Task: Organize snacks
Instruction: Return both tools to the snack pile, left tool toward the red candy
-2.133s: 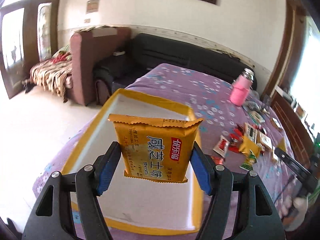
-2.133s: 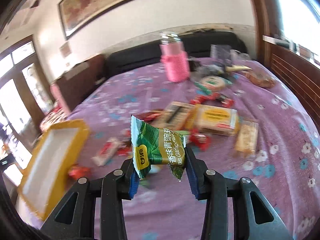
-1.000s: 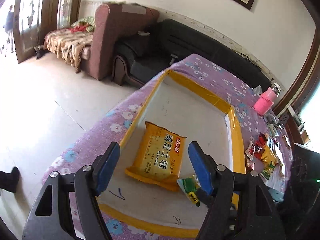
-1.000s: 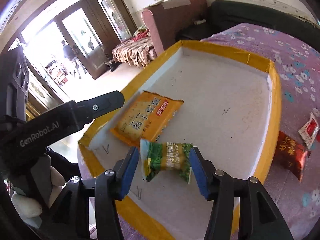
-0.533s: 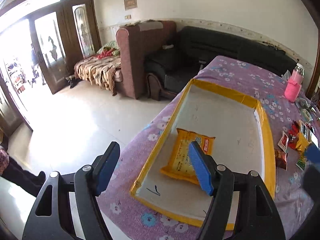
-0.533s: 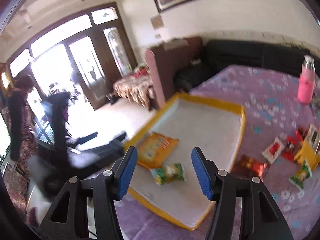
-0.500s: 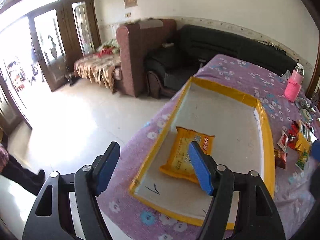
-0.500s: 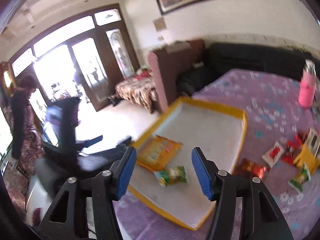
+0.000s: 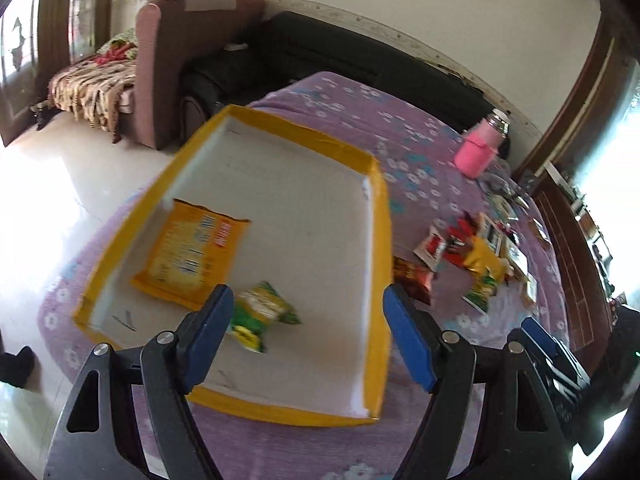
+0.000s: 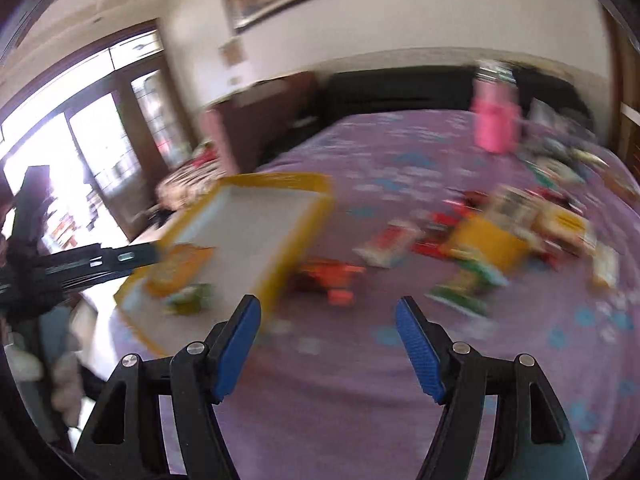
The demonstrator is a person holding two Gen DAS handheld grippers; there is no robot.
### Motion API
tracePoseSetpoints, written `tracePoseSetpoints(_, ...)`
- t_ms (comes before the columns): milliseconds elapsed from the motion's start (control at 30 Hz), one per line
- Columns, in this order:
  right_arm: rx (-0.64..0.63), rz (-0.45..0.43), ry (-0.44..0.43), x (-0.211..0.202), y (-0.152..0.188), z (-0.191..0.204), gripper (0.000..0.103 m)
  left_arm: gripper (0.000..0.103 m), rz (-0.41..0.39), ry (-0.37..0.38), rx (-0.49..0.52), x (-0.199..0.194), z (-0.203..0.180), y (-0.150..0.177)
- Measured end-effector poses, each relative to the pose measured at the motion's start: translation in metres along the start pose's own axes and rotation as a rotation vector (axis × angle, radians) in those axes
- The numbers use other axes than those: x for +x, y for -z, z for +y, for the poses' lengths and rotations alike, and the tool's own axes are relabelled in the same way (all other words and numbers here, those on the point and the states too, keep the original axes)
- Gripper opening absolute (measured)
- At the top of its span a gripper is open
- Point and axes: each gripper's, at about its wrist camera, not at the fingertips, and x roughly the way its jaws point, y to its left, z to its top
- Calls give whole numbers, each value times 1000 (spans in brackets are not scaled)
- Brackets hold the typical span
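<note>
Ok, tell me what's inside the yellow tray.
Two packets lie in the tray: an orange biscuit pack by its left wall and a green snack bag nearer the camera. The left finger covers the bag's edge and some floor; the rest is bare.

Orange snack packet (image 9: pixel 192 252), lying near the left wall of the yellow-rimmed tray (image 9: pixel 382 240): bears dark print, a barcode-like block and a red patch with pale characters, all too smeared to read. Green packet (image 9: pixel 260 314) near the tray's front edge: yellow lettering, illegible. Loose packets (image 9: pixel 468 256) on the purple cloth: print unreadable. Right wrist view: motion-blurred, no text legible.
</note>
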Motion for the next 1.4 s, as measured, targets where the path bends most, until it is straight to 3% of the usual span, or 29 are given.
tracePoseSetpoints(133,111,14,76,-10,11,-62,71,77,-20,52,35,-4,-23,9)
tracePoseSetpoints(300,189,62,128,-8,21,-96,72,77,-19,93,69,-2,-32,13)
tracePoseSetpoints(567,261,71,151,-4,27,-95,72,77,-38,110,36,-2,-7,12)
tracePoseSetpoints(933,233,107,143,12,28,-71,72,77,-29,125,10,5,4,14)
tracePoseSetpoints(1167,256,103,154,11,30,-86,72,77,-4,123,41,14,-11,16)
tracePoseSetpoints(1400,313,40,210,-8,17,-126,72,77,5,120,61,19,-23,16)
